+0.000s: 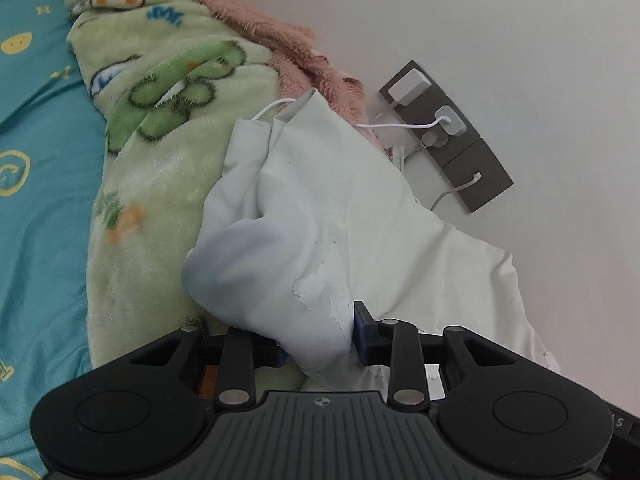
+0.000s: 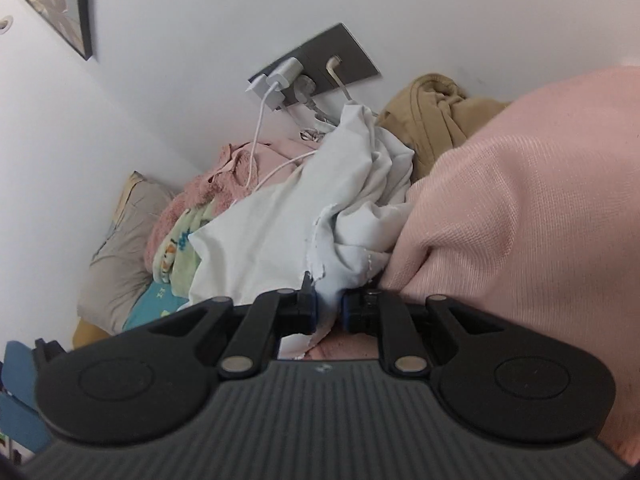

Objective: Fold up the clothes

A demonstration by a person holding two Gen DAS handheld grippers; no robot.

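A white garment (image 1: 320, 216) with a cracked, peeling print lies bunched on the bed against the wall. My left gripper (image 1: 320, 344) is shut on a thick fold of it, the cloth filling the gap between the blue pads. In the right wrist view the same white garment (image 2: 304, 216) rises in a crumpled heap. My right gripper (image 2: 330, 312) is shut on its frayed lower edge. A pink knit garment (image 2: 520, 216) bulges close on the right and touches the right finger.
A green cartoon-print fleece blanket (image 1: 160, 140) and a fuzzy pink blanket (image 1: 272, 28) lie on the teal sheet (image 1: 40, 200). A grey wall socket panel (image 1: 448, 136) with chargers and white cables sits on the wall. A tan garment (image 2: 436, 120) and a grey pillow (image 2: 120, 264) lie by the wall.
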